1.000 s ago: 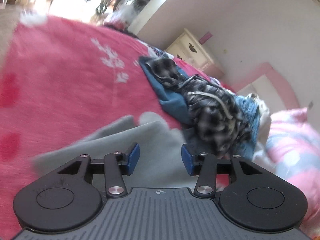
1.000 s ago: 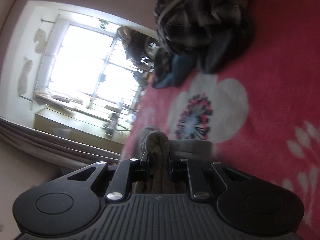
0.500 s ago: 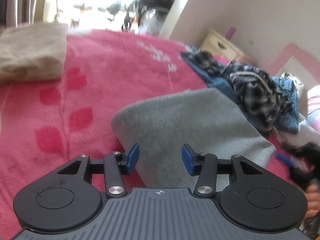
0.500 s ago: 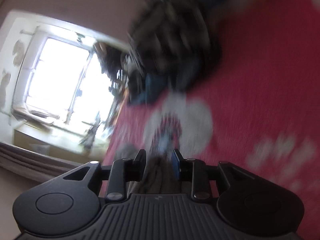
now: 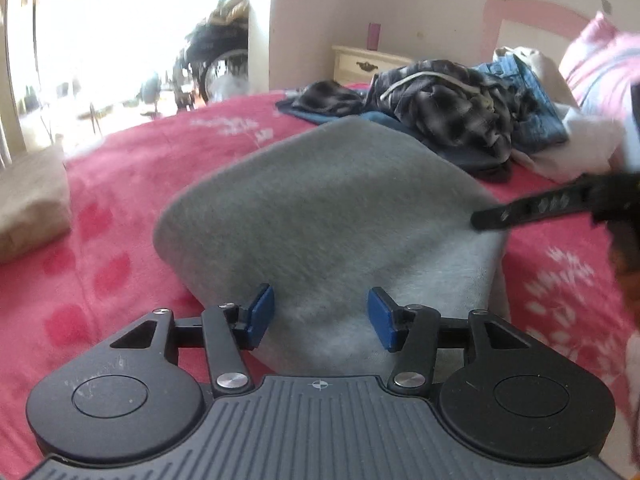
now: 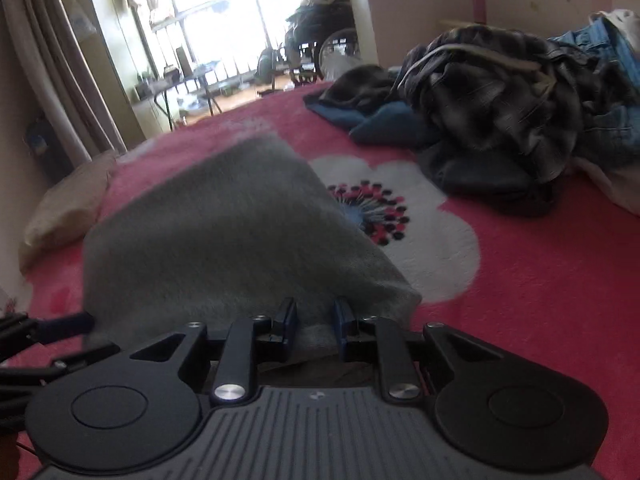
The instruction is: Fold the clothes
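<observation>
While spread flat on pink blanket [image 5: 120, 184], grey garment [image 5: 328, 216] near, pile of unfolded clothes [image 5: 452, 108] far right. Left gripper [image 5: 321, 312] half open, jaws just widened, cloth beneath, pads not pressing. Right gripper [image 6: 313, 322] just narrowed, pinching near right edge of grey garment [image 6: 224, 232].
</observation>
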`<state>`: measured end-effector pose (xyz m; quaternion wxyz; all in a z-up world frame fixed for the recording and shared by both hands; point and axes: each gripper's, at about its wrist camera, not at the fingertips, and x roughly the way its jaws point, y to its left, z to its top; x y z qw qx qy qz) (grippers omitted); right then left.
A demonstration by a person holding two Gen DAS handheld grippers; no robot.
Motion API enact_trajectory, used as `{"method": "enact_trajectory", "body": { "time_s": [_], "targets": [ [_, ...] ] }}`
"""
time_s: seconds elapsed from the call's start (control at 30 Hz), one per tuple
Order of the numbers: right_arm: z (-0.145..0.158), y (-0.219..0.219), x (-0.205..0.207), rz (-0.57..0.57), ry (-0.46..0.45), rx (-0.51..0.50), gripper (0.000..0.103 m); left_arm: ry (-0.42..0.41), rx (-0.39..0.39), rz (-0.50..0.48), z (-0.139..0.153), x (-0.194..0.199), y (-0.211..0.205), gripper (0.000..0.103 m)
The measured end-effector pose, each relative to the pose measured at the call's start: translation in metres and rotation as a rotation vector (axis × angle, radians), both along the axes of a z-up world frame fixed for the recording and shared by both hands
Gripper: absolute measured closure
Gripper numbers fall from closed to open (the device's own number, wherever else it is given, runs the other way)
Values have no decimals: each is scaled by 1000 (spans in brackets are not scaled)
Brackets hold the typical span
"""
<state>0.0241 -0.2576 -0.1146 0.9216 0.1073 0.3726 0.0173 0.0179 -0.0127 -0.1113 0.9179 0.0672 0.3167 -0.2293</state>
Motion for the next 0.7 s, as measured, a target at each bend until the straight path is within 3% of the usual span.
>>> {"method": "enact_trajectory", "body": {
  "time_s": [0.13, 0.2, 0.33, 0.37, 0.53, 0.7],
  "targets": [
    [35, 1, -10, -6, -67, 11, 82, -104, -18, -85, 18, -20, -5, 51],
    [41, 4, -11, 10, -100, -16, 82, -98, 1, -139, 12, -25, -16, 51],
    [-2, -6, 8, 2, 52, -29, 84, -66, 37, -209, -8, -31, -36, 51],
    [-2, -8, 5, -1, 49, -26, 84, -62, 43, -213, -12, -32, -38, 50],
    [30, -4, 0, 10, -25, -64, 81, -80, 104, -223, -23, -37, -41, 47],
    [51, 16, 50, 107, -110, -78, 81, -90, 110, -220, -24, -38, -42, 47]
  ]
}}
